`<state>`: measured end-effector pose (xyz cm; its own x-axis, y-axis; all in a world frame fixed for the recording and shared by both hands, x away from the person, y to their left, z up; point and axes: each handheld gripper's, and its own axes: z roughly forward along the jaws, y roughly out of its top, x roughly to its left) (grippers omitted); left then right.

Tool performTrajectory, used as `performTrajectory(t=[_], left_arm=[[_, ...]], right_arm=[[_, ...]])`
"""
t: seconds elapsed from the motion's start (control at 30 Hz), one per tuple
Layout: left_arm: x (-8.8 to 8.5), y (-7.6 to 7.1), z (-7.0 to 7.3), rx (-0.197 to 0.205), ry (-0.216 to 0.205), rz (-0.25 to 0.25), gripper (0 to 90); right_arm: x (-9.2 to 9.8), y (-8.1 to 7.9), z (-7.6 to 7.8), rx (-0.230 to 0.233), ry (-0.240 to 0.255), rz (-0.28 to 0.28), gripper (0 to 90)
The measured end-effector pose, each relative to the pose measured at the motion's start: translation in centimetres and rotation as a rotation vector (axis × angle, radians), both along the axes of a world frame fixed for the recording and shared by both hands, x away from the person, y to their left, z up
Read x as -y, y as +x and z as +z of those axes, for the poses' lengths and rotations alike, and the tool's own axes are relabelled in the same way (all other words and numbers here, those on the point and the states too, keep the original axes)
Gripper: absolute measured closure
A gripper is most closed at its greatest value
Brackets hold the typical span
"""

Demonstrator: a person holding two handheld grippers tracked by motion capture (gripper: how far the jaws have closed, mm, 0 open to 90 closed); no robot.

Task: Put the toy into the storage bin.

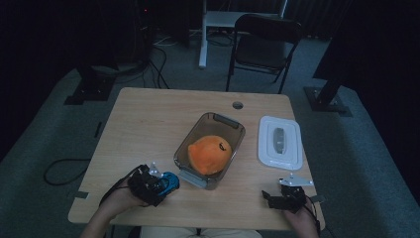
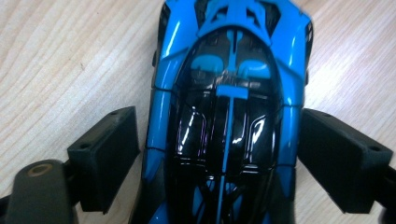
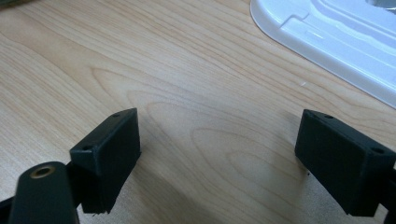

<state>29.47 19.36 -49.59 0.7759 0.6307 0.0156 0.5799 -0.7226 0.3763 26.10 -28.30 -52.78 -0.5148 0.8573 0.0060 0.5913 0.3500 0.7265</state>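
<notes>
Blue toy car (image 2: 229,116) straddled by left gripper (image 2: 219,154), jaws wide, near its sides, no grip confirmed; lift and placement pending. Right gripper (image 3: 217,158) wide open, empty, near white lid (image 3: 336,37).

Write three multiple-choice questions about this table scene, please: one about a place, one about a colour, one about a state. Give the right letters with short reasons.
1. Where is the orange plush toy?
A. inside the clear container
B. on the white lid
C. on the folding chair

2. What colour is the toy car between the jaws of the left gripper?
A. red
B. blue and black
C. yellow

3. In what state is the right gripper?
A. shut on the lid
B. shut on the toy car
C. open, with bare table between its jaws

Answers:
1. A: the high view shows the plush toy lying in the container.
2. B: the left gripper view shows a blue body with a black roof.
3. C: in the right gripper view the jaws stand wide apart over wood.
</notes>
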Motion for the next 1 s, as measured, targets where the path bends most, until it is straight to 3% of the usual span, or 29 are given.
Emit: performTrajectory(t=[0.13,0.4,0.5,0.67,0.87,1.0], left_arm=[[-0.2,0.0,0.1,0.015,-0.021,0.012,24.9],[-0.2,-0.1,0.4,0.027,-0.011,0.009,26.2],[-0.6,0.0,0.9,0.025,-0.034,0.019,28.6],[-0.9,0.4,1.3,0.021,-0.034,0.024,28.6],[-1.4,1.0,2.5,0.031,-0.061,0.049,28.6],[-2.0,1.8,3.6,0.047,-0.065,0.065,28.6]], right_arm=[[0.0,0.0,0.0,0.0,0.0,0.0,13.7],[0.0,0.0,0.0,-0.001,0.0,0.0,13.7],[0.0,0.0,0.0,-0.001,0.0,0.0,13.3],[-0.3,0.1,0.0,0.006,-0.003,-0.011,13.9],[-2.1,0.3,0.8,0.064,0.004,-0.002,13.5],[-4.3,1.0,1.2,0.071,0.028,0.034,12.9]])
